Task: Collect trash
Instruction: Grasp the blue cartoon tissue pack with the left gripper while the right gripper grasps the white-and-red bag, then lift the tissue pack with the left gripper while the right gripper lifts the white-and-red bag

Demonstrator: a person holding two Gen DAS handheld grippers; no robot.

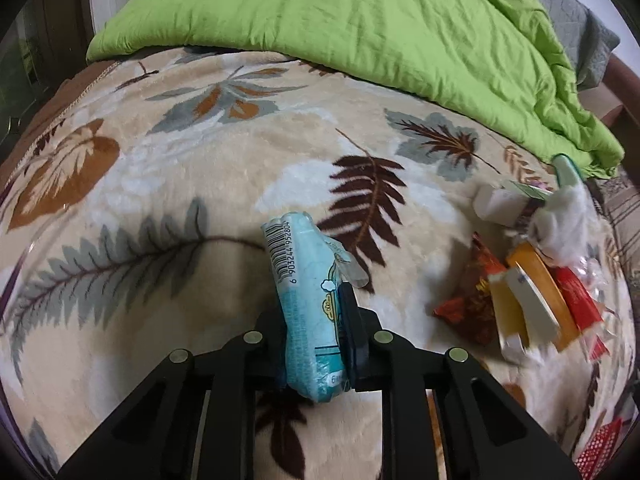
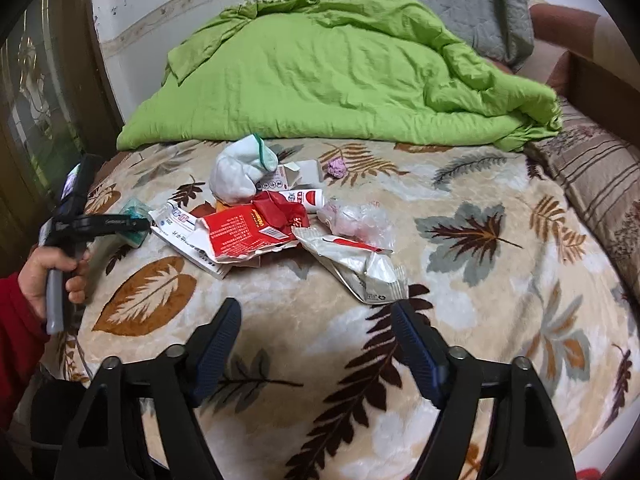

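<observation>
While the left gripper (image 1: 316, 320) squeezes a light blue tissue pack (image 1: 304, 304) between its 2 black fingers, the pack stands up on its end over the leaf blanket (image 1: 200, 140). You can see a barcode on the pack's side. The right gripper (image 2: 316, 344) has its 2 blue pads wide apart with nothing between them, low over the blanket's near edge. Just past it lies a heap of trash in the blanket's middle: a white torn wrapper (image 2: 356, 268), a red box (image 2: 248, 232), a clear crinkly bag (image 2: 356, 220) and a white sock (image 2: 240, 172). A green quilt (image 2: 320, 76) is bunched along the blanket's far edge.
</observation>
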